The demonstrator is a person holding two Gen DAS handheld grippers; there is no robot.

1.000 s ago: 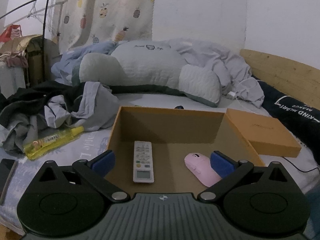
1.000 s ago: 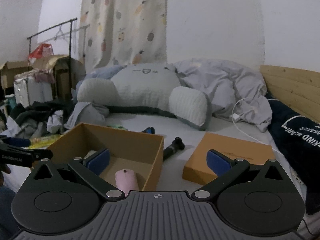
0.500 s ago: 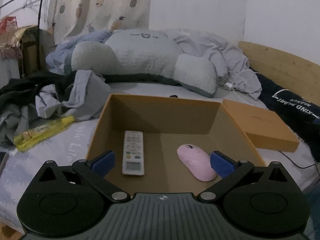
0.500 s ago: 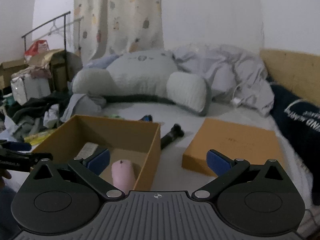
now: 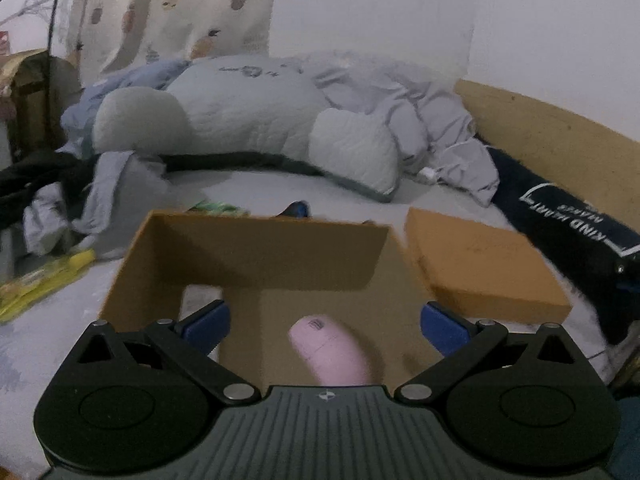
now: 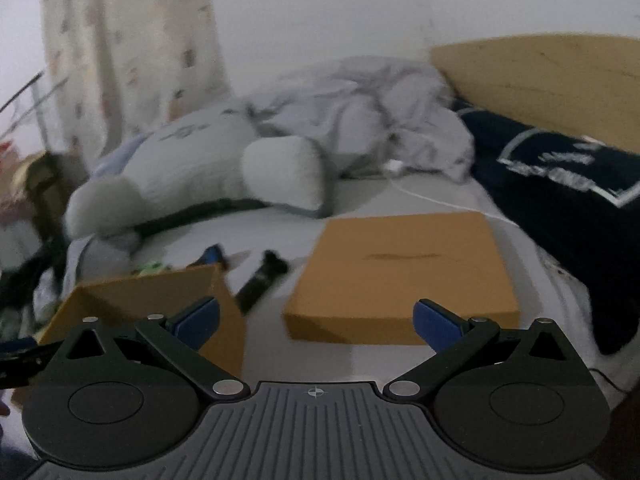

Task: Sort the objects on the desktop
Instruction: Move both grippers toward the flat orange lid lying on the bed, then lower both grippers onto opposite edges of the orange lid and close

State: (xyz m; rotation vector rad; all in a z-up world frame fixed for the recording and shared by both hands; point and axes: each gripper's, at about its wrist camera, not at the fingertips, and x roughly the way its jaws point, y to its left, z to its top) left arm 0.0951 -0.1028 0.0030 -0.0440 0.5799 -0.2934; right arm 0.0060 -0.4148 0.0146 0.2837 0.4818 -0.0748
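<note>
An open brown cardboard box [image 5: 256,240] sits on the bed. A pink mouse [image 5: 330,350] lies inside it, and a white remote [image 5: 200,300] lies at its left, mostly hidden by my finger. My left gripper [image 5: 325,325] is open and empty, low over the box with the mouse between its fingers. My right gripper [image 6: 316,322] is open and empty, in front of the flat brown lid [image 6: 404,272]. A corner of the box [image 6: 168,304] is at its left. A black cylindrical object [image 6: 262,280] and a blue-handled item [image 6: 212,256] lie between box and lid.
A yellow bottle [image 5: 44,280] lies left of the box. The lid also shows in the left view [image 5: 480,264]. A large grey pillow [image 5: 240,120], rumpled bedding, a dark pillow [image 5: 568,224], a white charging cable [image 6: 420,196] and a pile of clothes [image 5: 48,200] surround the spot.
My left gripper has moved forward and right over the box, so the mouse sits between its fingers. My right gripper has swung right toward the lid. Both stay open.
</note>
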